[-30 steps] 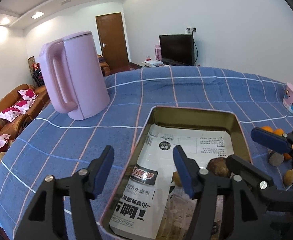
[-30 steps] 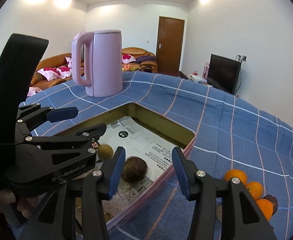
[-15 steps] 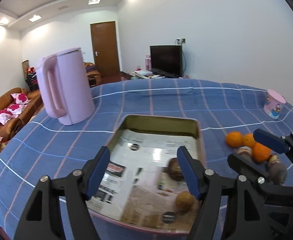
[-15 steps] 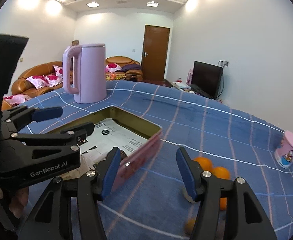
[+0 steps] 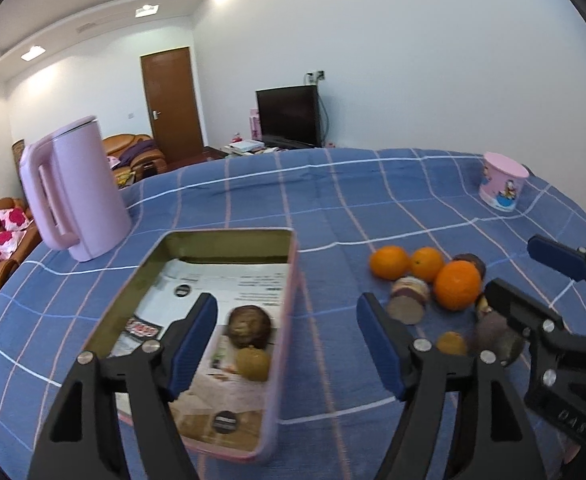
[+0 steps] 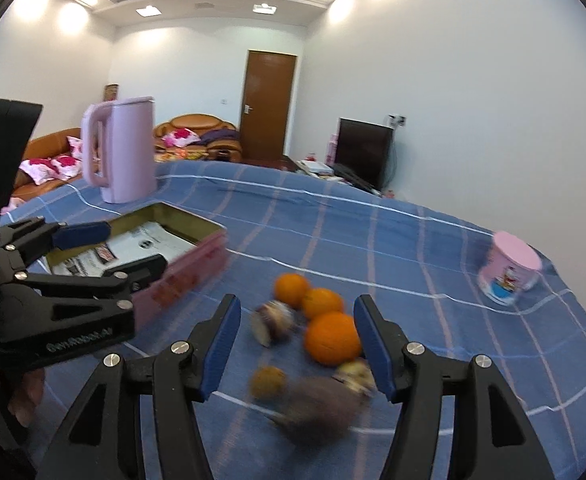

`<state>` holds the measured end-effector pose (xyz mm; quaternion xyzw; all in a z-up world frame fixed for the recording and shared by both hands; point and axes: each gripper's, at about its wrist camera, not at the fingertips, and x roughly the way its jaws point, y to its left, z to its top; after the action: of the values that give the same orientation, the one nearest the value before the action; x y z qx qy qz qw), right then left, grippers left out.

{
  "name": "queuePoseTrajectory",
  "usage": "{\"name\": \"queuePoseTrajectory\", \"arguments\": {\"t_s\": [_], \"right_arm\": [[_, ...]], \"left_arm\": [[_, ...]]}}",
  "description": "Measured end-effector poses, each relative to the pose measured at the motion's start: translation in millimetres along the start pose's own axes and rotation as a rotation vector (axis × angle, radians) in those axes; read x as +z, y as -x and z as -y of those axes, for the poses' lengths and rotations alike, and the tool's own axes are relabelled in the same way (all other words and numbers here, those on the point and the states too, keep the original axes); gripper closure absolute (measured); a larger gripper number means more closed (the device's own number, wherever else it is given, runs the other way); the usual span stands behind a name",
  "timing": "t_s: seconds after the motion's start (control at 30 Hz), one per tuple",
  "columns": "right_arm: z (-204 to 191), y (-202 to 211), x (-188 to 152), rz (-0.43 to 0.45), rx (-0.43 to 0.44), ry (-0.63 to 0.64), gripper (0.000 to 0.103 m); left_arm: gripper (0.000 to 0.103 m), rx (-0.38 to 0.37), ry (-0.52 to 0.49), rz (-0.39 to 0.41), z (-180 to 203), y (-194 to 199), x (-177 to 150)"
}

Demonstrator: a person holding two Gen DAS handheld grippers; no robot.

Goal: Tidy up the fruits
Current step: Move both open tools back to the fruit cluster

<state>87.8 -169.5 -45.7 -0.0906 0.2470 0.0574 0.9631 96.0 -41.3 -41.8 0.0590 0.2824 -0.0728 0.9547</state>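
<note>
A pink metal tin [image 5: 287, 320] lined with printed paper lies on the blue checked tablecloth and holds a brown fruit [image 5: 249, 326] and a small yellow-brown fruit [image 5: 253, 363]. To its right is a loose pile: three oranges [image 5: 457, 285], a cut purple fruit [image 5: 407, 300], a small yellow fruit [image 5: 451, 343] and dark fruits. My left gripper [image 5: 287, 354] is open and empty, over the tin's right edge. My right gripper [image 6: 293, 348] is open and empty, just in front of the pile [image 6: 333, 338]. The tin also shows in the right wrist view [image 6: 197, 268].
A tall pink kettle [image 5: 75, 192] stands behind the tin at the left. A pink cartoon cup [image 5: 503, 186] stands upside down at the far right of the table. A sofa, a door and a TV are beyond the table.
Both grippers have swung right, away from the tin's inside toward the fruit pile. The right gripper now faces the oranges. Both stay open and empty.
</note>
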Motion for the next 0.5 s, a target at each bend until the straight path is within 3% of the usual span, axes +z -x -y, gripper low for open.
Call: {"name": "queuePoseTrajectory", "arguments": {"t_s": [0.27,0.5], "right_arm": [[36,-4,-20,-0.077,-0.01,-0.065,0.042],[40,-11,-25,-0.146,0.094,-0.107,0.04]], "left_arm": [[0.024,-0.021,-0.055,-0.035,29,-11,-4],[0.024,-0.048,-0.078,-0.074,40,-19,-9]]}}
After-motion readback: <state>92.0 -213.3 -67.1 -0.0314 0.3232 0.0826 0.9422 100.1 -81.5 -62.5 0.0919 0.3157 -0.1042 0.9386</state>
